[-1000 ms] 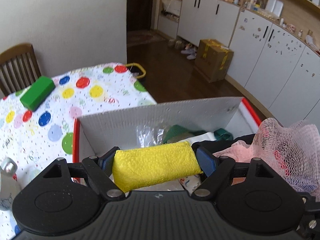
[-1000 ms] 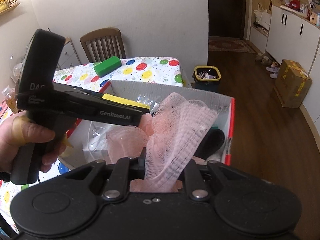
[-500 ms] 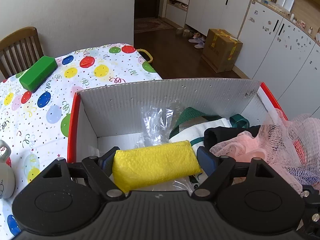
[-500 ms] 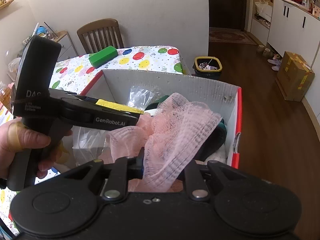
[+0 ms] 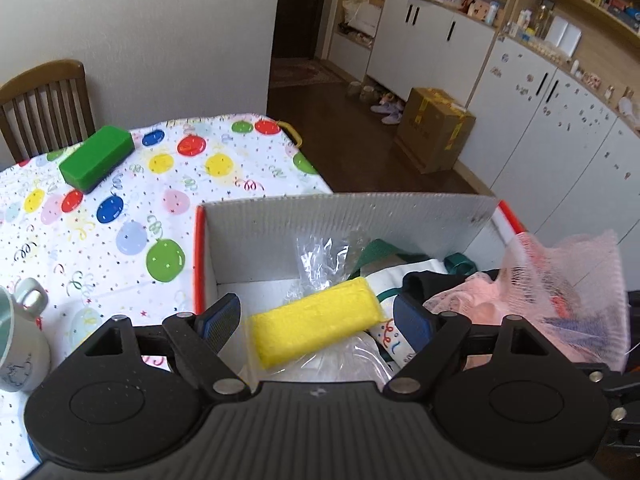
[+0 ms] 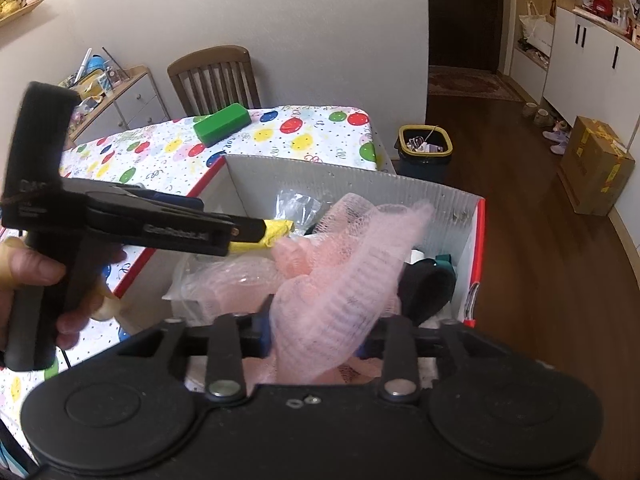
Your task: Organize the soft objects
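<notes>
Left wrist view: the left tongs stand wide open at lower centre, both blue pads clear of the yellow sponge, which lies tilted between them on clear plastic inside the white box. The box, with red outer edges, fills the centre and right of the frame and also holds dark and green-trimmed fabric. At the right edge lies the pink mesh cloth. The desk, under a balloon-print cover, occupies the left half; a green block rests on it at upper left and a mug at the lower left edge.

Right wrist view: the right tongs, at lower centre, are opening, with the pink mesh cloth between the jaws and draped over the box contents; whether the pads press it cannot be told. A hand at the left edge grips the handle of the left tongs, which reach in over the box with the yellow sponge at their tip.
</notes>
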The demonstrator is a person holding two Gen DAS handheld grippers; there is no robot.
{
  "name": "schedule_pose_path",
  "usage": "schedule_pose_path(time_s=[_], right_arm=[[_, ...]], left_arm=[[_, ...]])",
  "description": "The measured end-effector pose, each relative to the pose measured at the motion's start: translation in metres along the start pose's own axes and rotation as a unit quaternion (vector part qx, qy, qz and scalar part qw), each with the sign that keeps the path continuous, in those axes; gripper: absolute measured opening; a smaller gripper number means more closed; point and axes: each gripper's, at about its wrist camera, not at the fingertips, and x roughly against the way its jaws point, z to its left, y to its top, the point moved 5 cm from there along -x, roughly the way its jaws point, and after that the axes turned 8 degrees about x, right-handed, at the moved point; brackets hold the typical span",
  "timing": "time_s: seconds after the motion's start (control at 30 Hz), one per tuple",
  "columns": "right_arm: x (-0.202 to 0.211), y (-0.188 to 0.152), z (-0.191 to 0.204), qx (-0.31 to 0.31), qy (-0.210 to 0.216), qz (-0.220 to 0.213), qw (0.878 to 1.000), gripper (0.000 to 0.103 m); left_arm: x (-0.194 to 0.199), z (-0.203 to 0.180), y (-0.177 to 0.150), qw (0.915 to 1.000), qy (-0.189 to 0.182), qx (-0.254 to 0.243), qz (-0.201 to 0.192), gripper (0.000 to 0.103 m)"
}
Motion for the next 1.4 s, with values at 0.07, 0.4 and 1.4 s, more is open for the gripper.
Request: schedule_pose_path(time_s=[0.07, 0.4, 1.4], right_arm=[[0.004, 0.001, 0.002, 0.003, 0.002, -0.005, 1.0, 0.055], [0.026, 0.014, 0.016, 0.031, 0.007, -0.027, 0.999, 0.074], [0.005, 0.059, 0.045, 0.129, 0.072, 0.056, 0.987, 0.097]], left_arm=[[0.013, 0.003, 0.002, 0.9999, -0.003, -0.004, -0.011, 0.084], [0.077, 0.031, 0.014, 0.9976, -0.013, 0.018, -0.066, 0.084], [0.223, 0.173, -0.036, 0.9842, 0.08, 0.09, -0.13, 0.085]])
